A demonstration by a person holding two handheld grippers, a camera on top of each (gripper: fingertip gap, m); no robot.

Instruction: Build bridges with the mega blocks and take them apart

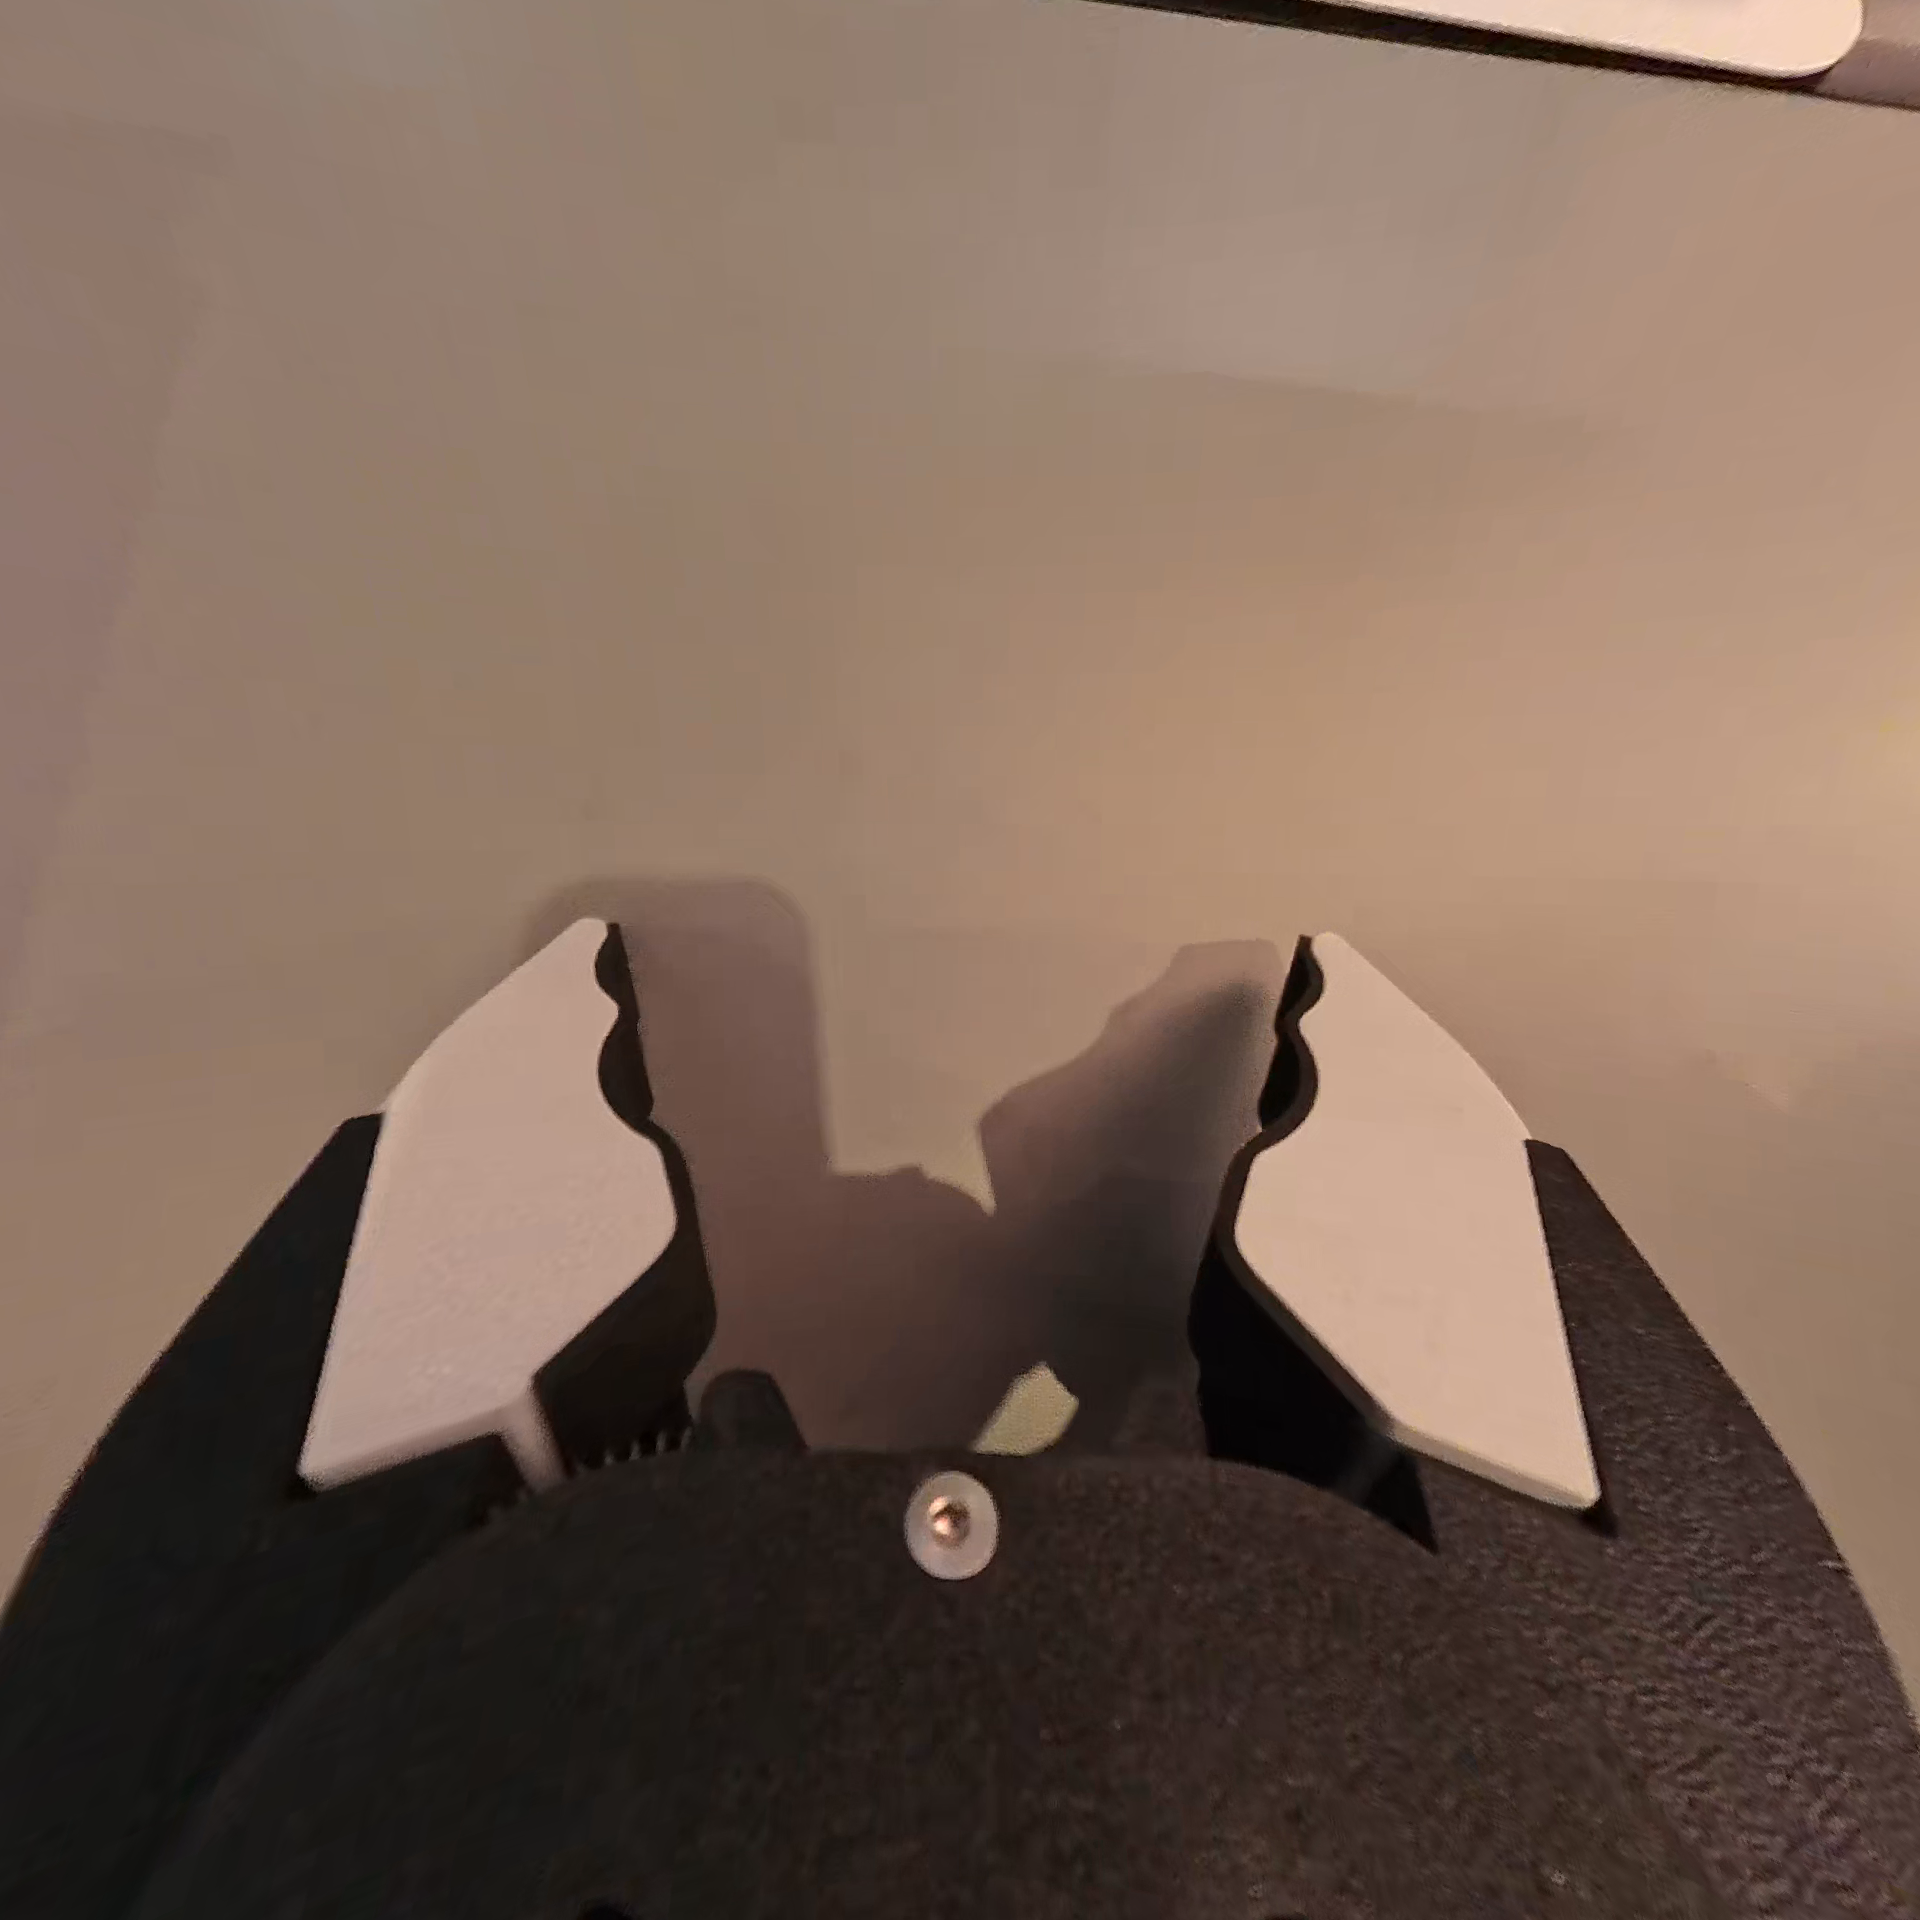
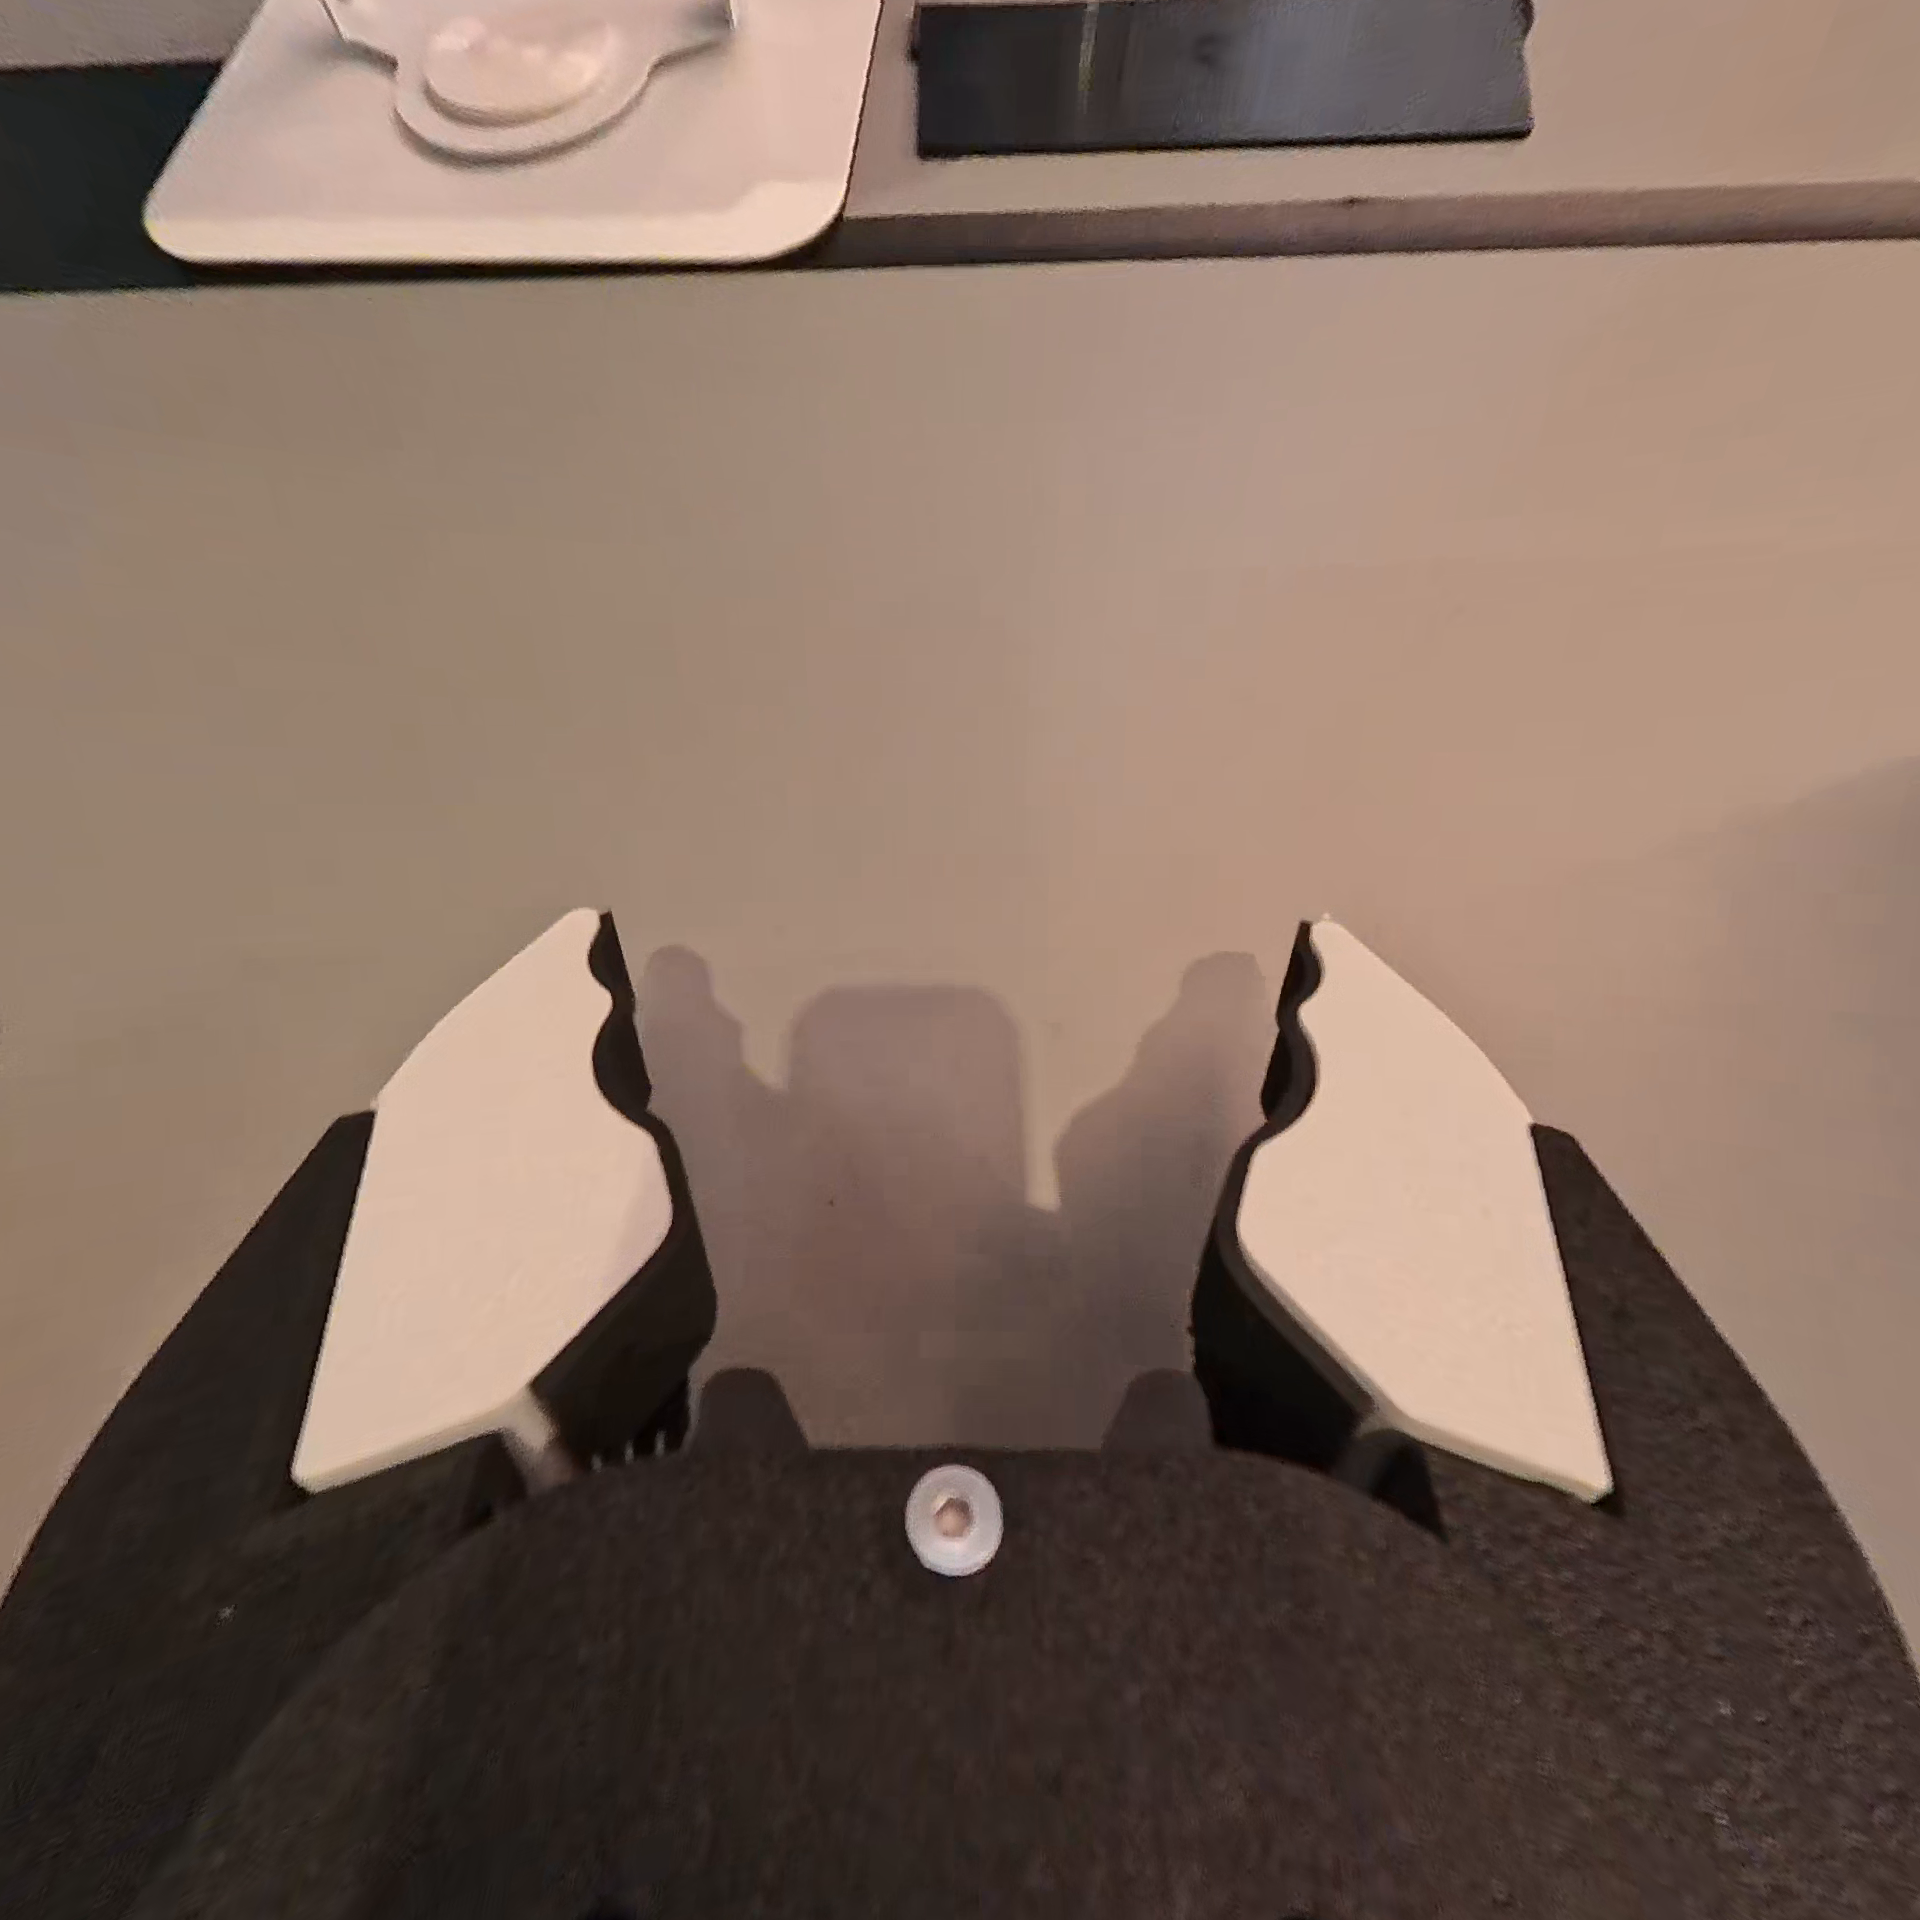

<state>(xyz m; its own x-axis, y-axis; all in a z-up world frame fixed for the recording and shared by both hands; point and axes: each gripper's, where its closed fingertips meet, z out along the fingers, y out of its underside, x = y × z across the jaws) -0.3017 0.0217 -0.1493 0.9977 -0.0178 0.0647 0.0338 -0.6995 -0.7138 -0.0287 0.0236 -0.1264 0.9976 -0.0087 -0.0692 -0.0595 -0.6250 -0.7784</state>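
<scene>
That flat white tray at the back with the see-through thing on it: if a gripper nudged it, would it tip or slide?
The white tray looks low and flat, so it would probably slide, not tip. The clear piece on it might shift.

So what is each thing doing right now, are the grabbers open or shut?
left gripper: open, fingers apart, holding nothing.
right gripper: open, holding nothing.
table: bare in front of both grippers, no blocks in view.
white tray: lying flat at the far edge, a clear thing resting on it.
black plate: lying flat beside the tray.
</scene>
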